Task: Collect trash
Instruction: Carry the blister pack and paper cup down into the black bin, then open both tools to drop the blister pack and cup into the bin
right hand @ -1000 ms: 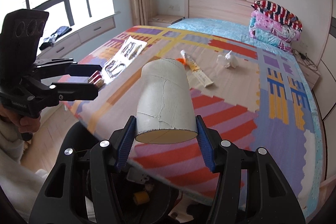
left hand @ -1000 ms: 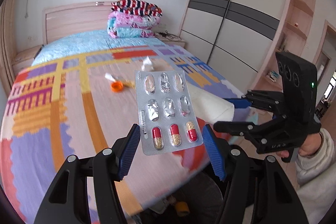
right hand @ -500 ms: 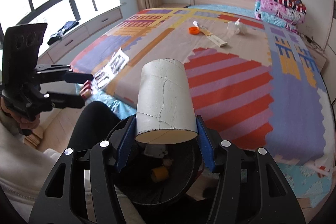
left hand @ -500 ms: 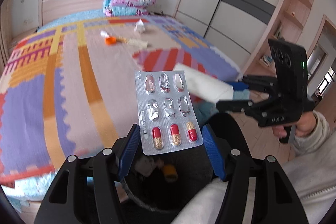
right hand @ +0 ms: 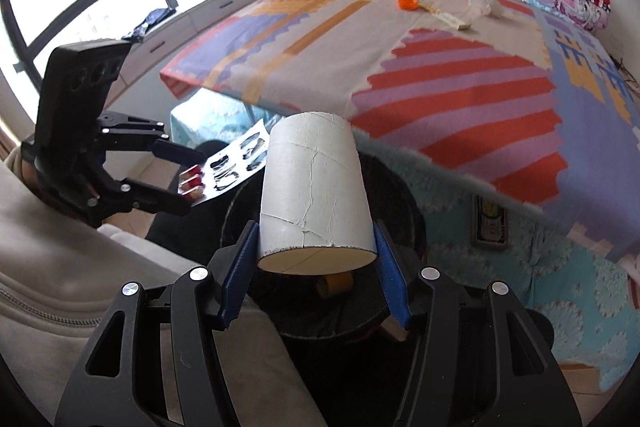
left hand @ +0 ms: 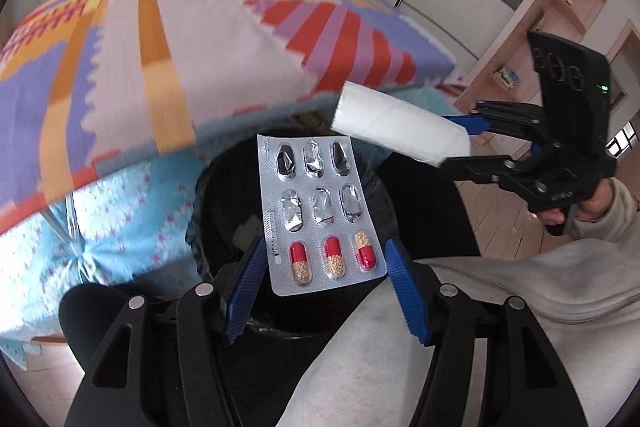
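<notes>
We find the left tongs [left hand: 324, 267] clamping the blister pack [left hand: 316, 211] and the right tongs [right hand: 316, 259] clamping the cardboard tube [right hand: 314, 191], both above the black bin [right hand: 400, 195] (bed at 12 o'clock); in our judgement, each should release only once centred over the opening.

Left claw [left hand: 325, 281] grips blister pack [left hand: 318, 217] over bin [left hand: 224, 195].
</notes>
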The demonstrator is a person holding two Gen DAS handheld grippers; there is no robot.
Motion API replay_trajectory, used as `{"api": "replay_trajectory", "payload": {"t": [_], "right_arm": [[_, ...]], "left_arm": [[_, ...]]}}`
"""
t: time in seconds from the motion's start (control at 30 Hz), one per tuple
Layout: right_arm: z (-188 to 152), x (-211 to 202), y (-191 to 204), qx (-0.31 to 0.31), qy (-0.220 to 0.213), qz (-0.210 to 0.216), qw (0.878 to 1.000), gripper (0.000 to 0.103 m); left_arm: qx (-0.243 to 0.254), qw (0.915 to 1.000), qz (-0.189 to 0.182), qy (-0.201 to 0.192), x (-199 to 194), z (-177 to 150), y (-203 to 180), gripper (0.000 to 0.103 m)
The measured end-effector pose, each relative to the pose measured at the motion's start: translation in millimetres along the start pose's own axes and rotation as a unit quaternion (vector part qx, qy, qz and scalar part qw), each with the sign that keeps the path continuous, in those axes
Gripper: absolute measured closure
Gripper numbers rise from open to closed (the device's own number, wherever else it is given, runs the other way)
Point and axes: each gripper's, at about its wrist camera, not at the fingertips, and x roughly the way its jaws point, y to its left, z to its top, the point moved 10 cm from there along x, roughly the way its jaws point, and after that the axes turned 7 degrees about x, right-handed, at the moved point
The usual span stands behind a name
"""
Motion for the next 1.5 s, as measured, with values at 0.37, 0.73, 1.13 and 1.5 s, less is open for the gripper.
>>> {"api": "replay_trajectory", "payload": {"t": [0.37,0.73,1.13,1.5], "right_arm": [[-30,49,-19,0.051,0.063,-0.009,0.997,0.047],[-45,77,-29,0.071,0.097,-0.019,0.993,0.046],[-41,92,-31,0.069,0.099,-0.023,0.992,0.045],[-34,85,-31,0.073,0.085,-0.024,0.993,0.039]], "left_arm": [[-0.044,0.9971,-0.005,0.062,49,-33,23,0.044],[-0.063,0.9922,-0.012,0.107,83,-51,31,0.044],[-0.073,0.9893,-0.003,0.126,95,-50,36,0.043],[-0.076,0.99,0.016,0.118,87,-43,39,0.042]]}}
